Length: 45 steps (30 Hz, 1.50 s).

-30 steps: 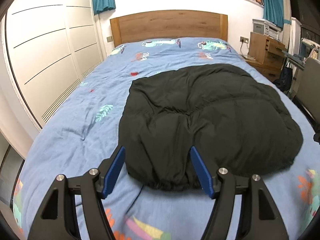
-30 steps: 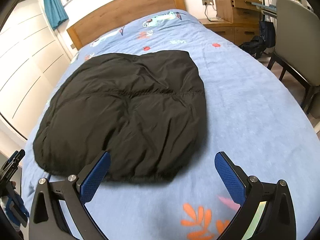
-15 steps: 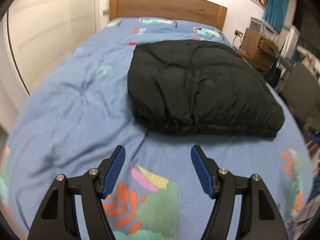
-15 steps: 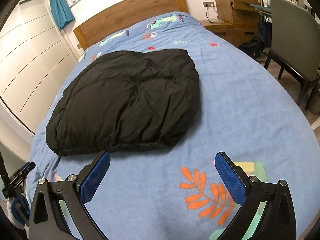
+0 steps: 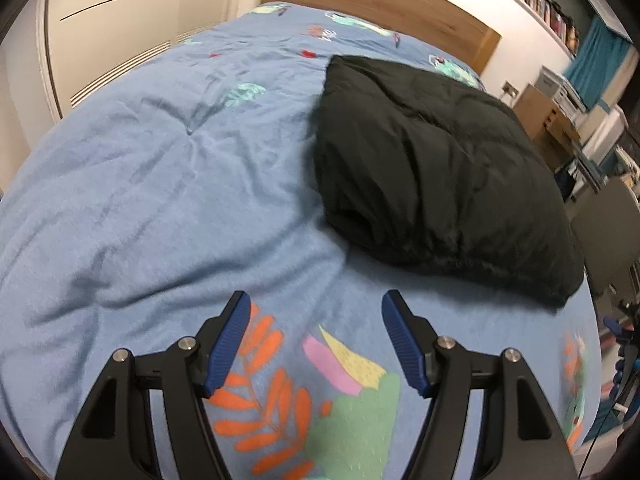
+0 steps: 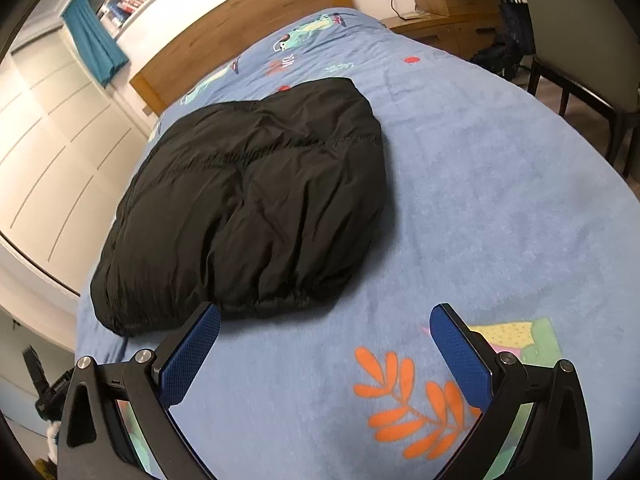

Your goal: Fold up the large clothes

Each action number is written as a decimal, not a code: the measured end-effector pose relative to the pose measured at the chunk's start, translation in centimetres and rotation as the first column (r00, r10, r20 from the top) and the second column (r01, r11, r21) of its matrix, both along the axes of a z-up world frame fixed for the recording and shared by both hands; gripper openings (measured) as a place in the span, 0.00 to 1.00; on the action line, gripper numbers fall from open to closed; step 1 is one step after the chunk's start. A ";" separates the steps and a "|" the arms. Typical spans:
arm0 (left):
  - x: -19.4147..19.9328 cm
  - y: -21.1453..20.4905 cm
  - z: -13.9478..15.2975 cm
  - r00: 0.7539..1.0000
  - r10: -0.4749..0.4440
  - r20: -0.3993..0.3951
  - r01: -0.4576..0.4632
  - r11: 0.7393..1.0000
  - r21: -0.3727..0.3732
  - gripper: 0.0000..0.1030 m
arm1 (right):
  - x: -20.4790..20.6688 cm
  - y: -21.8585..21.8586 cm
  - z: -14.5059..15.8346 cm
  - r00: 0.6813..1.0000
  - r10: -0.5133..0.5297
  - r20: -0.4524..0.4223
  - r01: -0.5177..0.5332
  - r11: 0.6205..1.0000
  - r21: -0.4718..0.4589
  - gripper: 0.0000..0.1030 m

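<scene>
Jacket: black padded jacket (image 5: 436, 176) lies folded into a thick bundle on the bed (image 5: 140, 184), its long axis running from the foot end toward the headboard (image 6: 240, 32).
Left tool (image 5: 316, 336): spread wide, holding nothing; jacket lies ahead and to its right, apart.
Right tool (image 6: 324, 344): spread wide, holding nothing; jacket lies ahead and to its left, its near hem just past the left finger.
Nearer: the right, by my judgement.
</scene>
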State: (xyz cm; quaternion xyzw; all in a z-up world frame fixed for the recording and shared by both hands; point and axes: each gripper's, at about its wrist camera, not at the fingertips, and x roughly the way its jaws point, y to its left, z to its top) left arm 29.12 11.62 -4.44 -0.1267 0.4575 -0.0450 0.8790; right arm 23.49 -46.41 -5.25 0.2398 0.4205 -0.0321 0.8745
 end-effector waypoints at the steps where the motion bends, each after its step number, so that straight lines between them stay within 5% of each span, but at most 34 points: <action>1: 0.1 0.4 0.1 1.000 0.008 0.010 -0.007 1.000 -0.008 0.64 | 0.2 -0.1 0.0 1.000 0.000 0.001 0.000 1.000 0.001 1.00; 6: 0.7 2.7 1.1 0.997 0.063 0.053 -0.061 0.998 -0.028 0.65 | 1.1 -0.9 0.0 1.000 0.005 0.014 -0.005 1.000 0.010 1.00; 16: 4.7 5.1 1.5 0.996 0.082 0.033 -0.074 0.976 -0.203 0.65 | 3.1 -2.1 -0.9 1.000 -0.003 -0.005 0.003 1.000 0.010 1.00; 26: 11.4 3.0 0.2 0.999 -0.031 0.010 0.032 0.908 -0.417 0.65 | 6.1 -3.0 -2.4 0.999 -0.019 -0.040 0.021 0.998 0.065 1.00; 38: 19.4 -1.0 -4.0 0.992 -0.116 -0.059 0.080 0.900 -0.428 0.76 | 11.6 -4.9 -8.9 0.994 0.013 -0.106 0.025 0.939 0.343 1.00; 42: 20.6 -1.3 -6.8 0.985 -0.150 -0.088 0.089 0.871 -0.483 0.78 | 13.5 -3.7 -10.8 0.991 0.100 -0.089 -0.053 0.902 0.428 1.00; 45: 21.5 -1.4 -8.3 0.983 -0.161 -0.086 0.085 0.821 -0.565 0.80 | 14.9 -2.2 -11.0 0.985 0.163 -0.058 -0.120 0.887 0.445 1.00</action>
